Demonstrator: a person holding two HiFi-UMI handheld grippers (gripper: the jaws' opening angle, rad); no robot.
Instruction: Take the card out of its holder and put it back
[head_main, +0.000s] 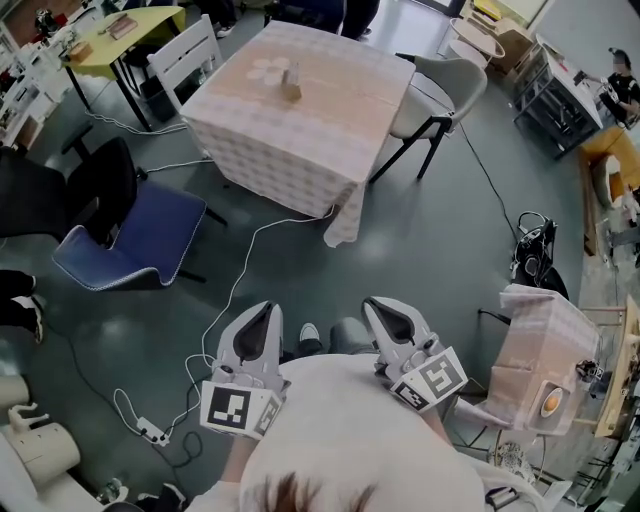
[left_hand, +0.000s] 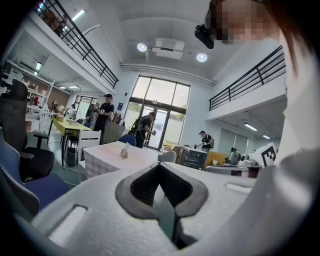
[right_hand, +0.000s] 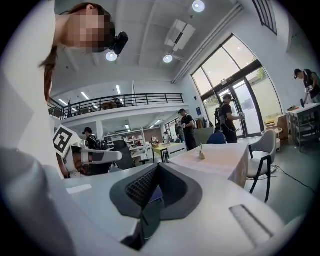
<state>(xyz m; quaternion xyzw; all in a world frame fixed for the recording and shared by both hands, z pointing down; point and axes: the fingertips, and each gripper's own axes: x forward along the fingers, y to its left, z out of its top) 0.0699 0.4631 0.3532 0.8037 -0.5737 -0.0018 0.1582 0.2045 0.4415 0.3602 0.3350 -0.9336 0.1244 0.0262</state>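
A small wooden card holder (head_main: 291, 86) with a pale card upright in it stands on the cloth-covered table (head_main: 300, 130), far ahead of me. It shows tiny in the left gripper view as the card holder (left_hand: 124, 151) and in the right gripper view as the card holder (right_hand: 201, 154). My left gripper (head_main: 264, 312) and right gripper (head_main: 384, 308) are held close to my chest, side by side above the floor, well short of the table. Both are shut with nothing between the jaws, as the left gripper (left_hand: 160, 166) and right gripper (right_hand: 158, 168) show in their own views.
White chairs (head_main: 188, 55) (head_main: 445, 90) stand at the table's left and right sides. A blue chair (head_main: 130, 240) and a black office chair (head_main: 40, 195) are at left. Cables (head_main: 235, 290) trail across the floor. A small covered table (head_main: 540, 350) stands at right. People stand by the glass doors (left_hand: 150, 125).
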